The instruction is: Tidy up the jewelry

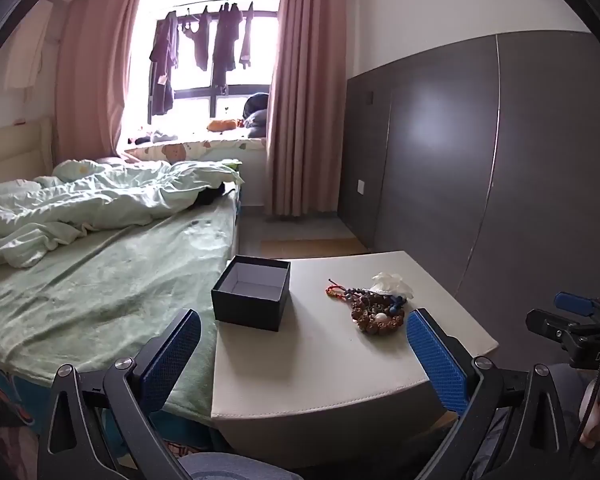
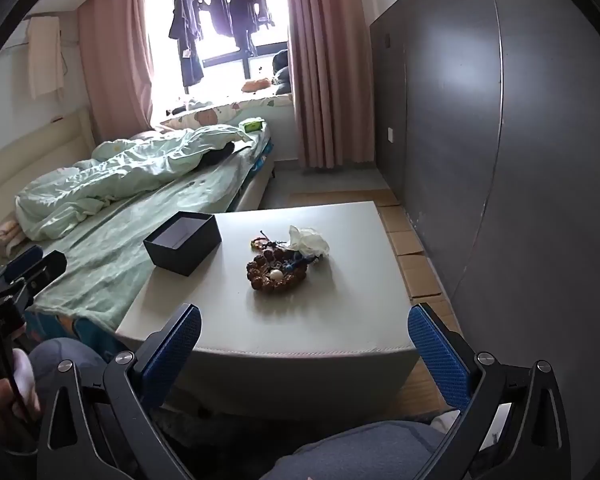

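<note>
Green-sheeted bed (image 1: 100, 280) runs along the left, rumpled quilt (image 1: 80, 204) heaped on it. Pale surface (image 2: 284, 320) stands just beside the bed. Black box (image 2: 184, 242), lidless and upright, sits at the surface's bed-side edge. Bead bracelets (image 2: 278, 270) lie in a tangle mid-surface, apart from the box, touching a crumpled white tissue (image 2: 308, 240) (material uncertain). Left tool (image 1: 304, 334) and right tool (image 2: 304, 334) both hang short of the surface, jaws spread wide, gripping nothing.

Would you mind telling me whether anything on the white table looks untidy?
Yes: the brown beaded bracelets lie tangled with a red cord beside a crumpled white tissue, while the open black box sits empty.
</note>
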The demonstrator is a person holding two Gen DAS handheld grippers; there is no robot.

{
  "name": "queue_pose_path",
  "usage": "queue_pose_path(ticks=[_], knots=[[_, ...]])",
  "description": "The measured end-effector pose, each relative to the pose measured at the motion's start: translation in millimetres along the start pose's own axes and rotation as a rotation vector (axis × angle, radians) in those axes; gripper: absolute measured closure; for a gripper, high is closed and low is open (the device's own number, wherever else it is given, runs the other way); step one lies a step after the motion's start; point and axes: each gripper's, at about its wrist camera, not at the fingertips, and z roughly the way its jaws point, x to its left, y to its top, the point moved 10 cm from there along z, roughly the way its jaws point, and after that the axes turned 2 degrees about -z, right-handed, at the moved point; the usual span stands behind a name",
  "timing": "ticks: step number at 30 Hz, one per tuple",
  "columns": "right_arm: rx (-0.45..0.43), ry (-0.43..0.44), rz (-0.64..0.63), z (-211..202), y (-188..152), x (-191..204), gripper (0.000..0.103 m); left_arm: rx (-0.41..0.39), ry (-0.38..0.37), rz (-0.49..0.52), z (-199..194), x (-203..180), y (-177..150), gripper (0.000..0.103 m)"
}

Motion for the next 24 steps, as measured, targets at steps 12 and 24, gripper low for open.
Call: queue_pose_path(ticks=[12,24], knots=[[-0.009,-0.002,-0.005,-2.7,0.5,0.3,0.0,-0.004,-0.006,-0.006,-2.4,2.5,-2.5,0.0],[-0.01,-0.002,-0.006,-1.4,0.2,-0.7,0.0,-0.004,-0.002,0.003,-0.4,2.9,-5.6,0.0]])
